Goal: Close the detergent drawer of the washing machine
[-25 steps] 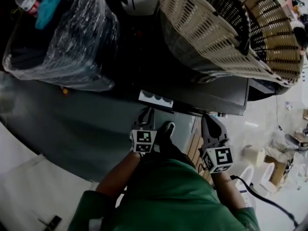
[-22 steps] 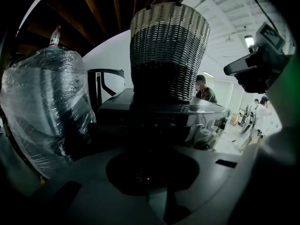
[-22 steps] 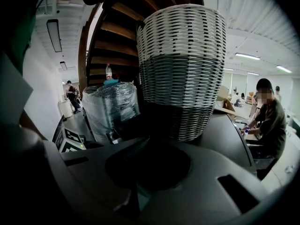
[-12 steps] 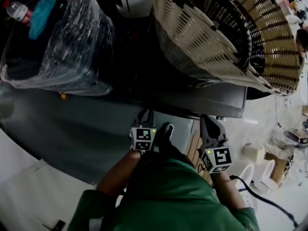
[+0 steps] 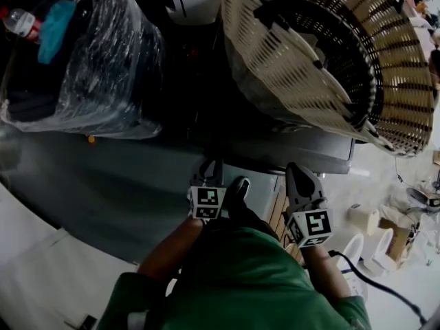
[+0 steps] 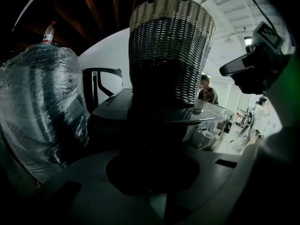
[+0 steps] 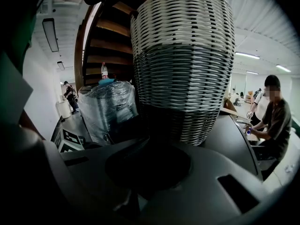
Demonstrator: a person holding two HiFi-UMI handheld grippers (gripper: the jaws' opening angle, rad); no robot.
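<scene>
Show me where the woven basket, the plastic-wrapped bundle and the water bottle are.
woven basket point(image 5: 278, 50): head view, on its slatted outer wall.
plastic-wrapped bundle point(image 5: 103, 67): head view, on the middle of the shiny wrap.
water bottle point(image 5: 20, 22): head view, on its clear body.

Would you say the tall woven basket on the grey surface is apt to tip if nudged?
Likely: the woven basket tapers to a narrower base, so a high nudge might tip it. Its open weave suggests light weight.

Wicker basket point(image 5: 323, 53) stands beside a plastic-wrapped bundle point(image 5: 89, 67).
</scene>
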